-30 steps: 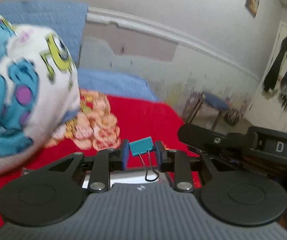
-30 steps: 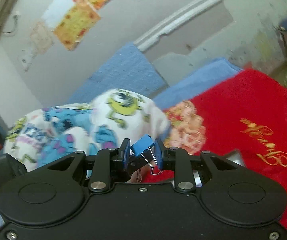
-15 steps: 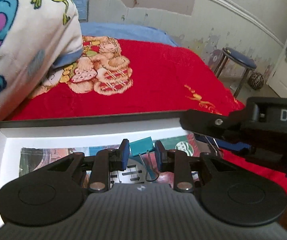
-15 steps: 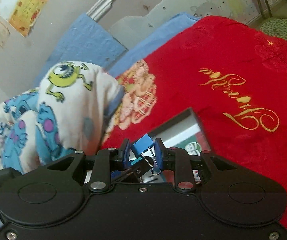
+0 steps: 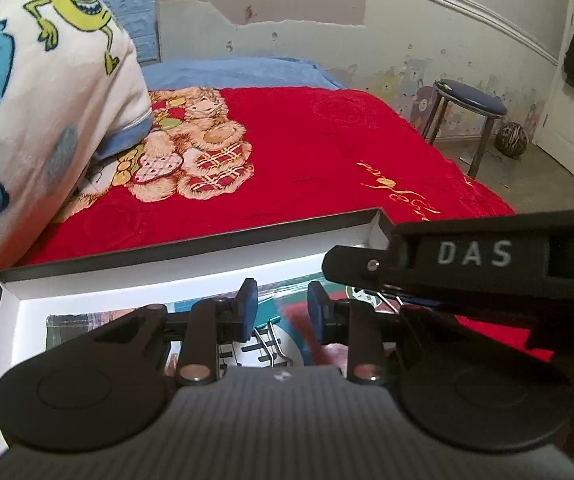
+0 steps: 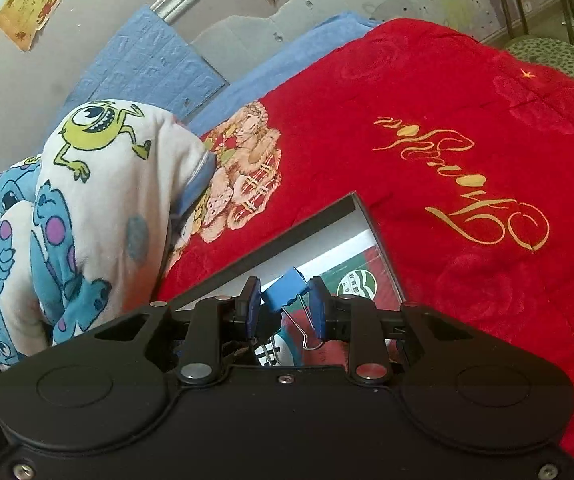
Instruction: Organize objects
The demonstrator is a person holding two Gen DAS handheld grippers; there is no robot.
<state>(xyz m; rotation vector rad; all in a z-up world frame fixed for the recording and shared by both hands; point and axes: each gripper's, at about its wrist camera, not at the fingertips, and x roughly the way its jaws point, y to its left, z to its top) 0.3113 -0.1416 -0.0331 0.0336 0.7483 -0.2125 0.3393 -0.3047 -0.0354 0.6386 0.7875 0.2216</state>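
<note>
Left wrist view shows the left gripper (image 5: 281, 310) spread wide over the shallow box (image 5: 191, 246) on the red blanket (image 5: 307, 152), nothing between its pads; wire handles, probably of a clip (image 5: 269, 344), show in the box just below. The right gripper (image 6: 283, 308) is clamped on a blue binder clip (image 6: 285, 290), tilted, above the box's far right corner. To do this well, I'd bring it lower over bare box floor before letting go, clear of the left gripper. Readable writing: "DAS" on the right tool's side (image 5: 474, 254); gold script on the blanket I cannot make out.
</note>
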